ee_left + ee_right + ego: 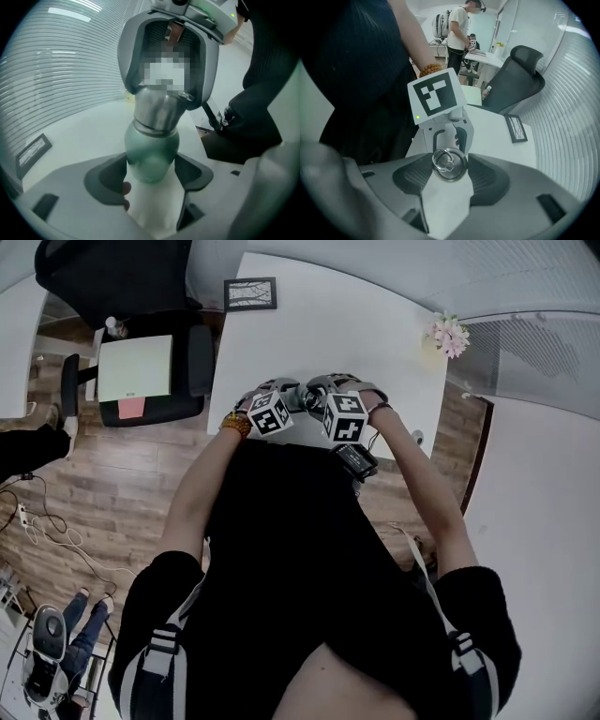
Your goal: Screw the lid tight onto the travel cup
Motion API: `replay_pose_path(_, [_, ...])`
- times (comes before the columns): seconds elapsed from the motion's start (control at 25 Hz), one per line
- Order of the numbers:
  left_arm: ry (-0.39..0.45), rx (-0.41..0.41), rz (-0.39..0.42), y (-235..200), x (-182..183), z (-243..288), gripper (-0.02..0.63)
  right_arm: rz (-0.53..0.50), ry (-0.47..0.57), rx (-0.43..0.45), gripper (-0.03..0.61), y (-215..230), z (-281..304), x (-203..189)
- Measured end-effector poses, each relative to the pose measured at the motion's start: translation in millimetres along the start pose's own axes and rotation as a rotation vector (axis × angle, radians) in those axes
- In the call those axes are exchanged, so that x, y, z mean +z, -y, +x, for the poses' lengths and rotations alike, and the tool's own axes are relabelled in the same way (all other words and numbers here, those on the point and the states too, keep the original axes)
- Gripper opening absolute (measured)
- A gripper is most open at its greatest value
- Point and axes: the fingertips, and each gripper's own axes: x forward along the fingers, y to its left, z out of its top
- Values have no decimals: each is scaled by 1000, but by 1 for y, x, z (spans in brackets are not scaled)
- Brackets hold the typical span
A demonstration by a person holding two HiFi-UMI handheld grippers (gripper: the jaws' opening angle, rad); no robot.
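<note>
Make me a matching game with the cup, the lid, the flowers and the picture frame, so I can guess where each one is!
Things:
1. travel cup
2. lid
3. flowers
4. picture frame

Places:
A. at the far right corner of the table in the head view
B. gripped between the right gripper jaws
C. by the table's left edge in the head view
D. gripped between the left gripper jaws

Pairs: 1-D, 2-B, 3-A, 4-C

One pale-green travel cup (152, 150); one round steel lid (449, 165). One black office chair (520, 75); one dark-framed picture (250, 293); one pink flower bunch (450, 334).
</note>
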Motion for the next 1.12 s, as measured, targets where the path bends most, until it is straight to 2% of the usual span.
replay_pose_path(0.08, [-2, 3, 0, 0, 0, 1, 325, 118, 74, -34, 259, 4, -5, 2])
replay_pose_path(0.16, [2, 9, -3, 0, -1, 0, 324, 367, 197, -73, 309, 12, -16, 8])
replay_pose_path(0.24, [7, 10, -4, 0, -3, -2, 325, 653, 278, -134, 313, 24, -23, 9])
replay_pose_path(0.32, [6, 11, -5, 1, -4, -3, 325, 838, 268, -192, 311, 28, -22, 4])
replay_pose_path(0.44, [8, 14, -9, 0, -2, -2, 325, 935, 199, -228, 308, 25, -11, -1])
replay_pose_path(0.52, [8, 14, -8, 0, -1, -2, 325, 937, 141, -239, 272, 22, -4, -4])
replay_pose_path(0.6, [5, 7, -1, 0, -1, -1, 324, 923, 113, -242, 265, 20, -3, -4])
replay_pose_path(0.68, [1, -6, 12, 0, -2, -1, 324, 866, 112, -219, 265, 20, -2, -2])
replay_pose_path(0.76, [-15, -31, 33, 0, -4, -2, 325, 736, 109, -160, 267, 18, 0, 2])
replay_pose_path(0.96, [-101, -153, 125, 0, -6, -3, 327, 224, 43, 20, 267, 5, 4, 6])
replay_pose_path(1.0, [-118, -179, 150, 0, -6, -3, 327, 152, 32, 36, 267, 2, 5, 5])
replay_pose_path(1.04, [-132, -199, 169, 1, -7, -3, 327, 118, 31, 38, 267, 1, 6, 4])
replay_pose_path(1.12, [-143, -219, 185, 2, -6, -3, 328, 160, 77, -3, 268, 1, 3, 5])
